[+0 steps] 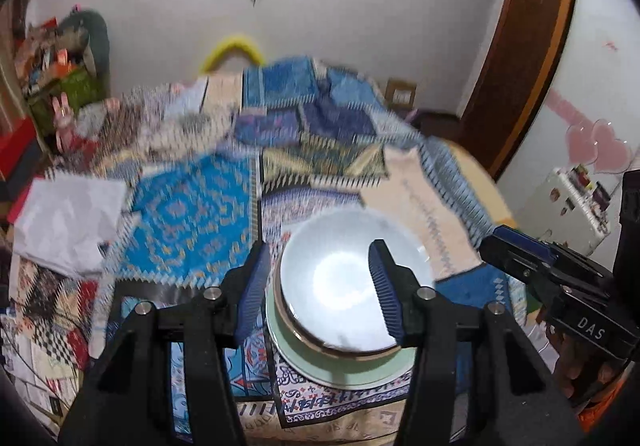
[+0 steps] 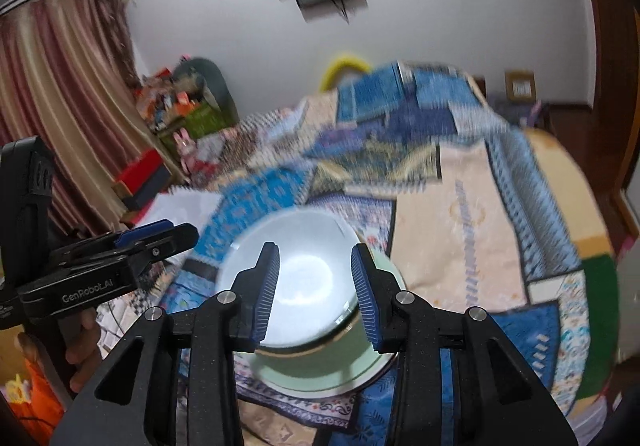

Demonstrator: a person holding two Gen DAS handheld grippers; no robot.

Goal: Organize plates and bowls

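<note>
Left gripper point(image 1: 316, 286) tipped downward, blue ribbed pads apart, nothing pinched between them. Right gripper point(image 2: 316, 290) same tilt, jaws parted narrower, gap empty. Each tool visible off other's side, tips angled inward. Bare fingers point(image 2: 82, 346) wrapped under left tool's handle.

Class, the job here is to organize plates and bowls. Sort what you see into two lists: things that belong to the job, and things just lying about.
Belongs to the job:
- white bowl, stacked on top
- green plate under it

Just lying about:
- patchwork cloth
- white paper at the left
- cluttered boxes by the wall
- yellow ring behind the table
</note>
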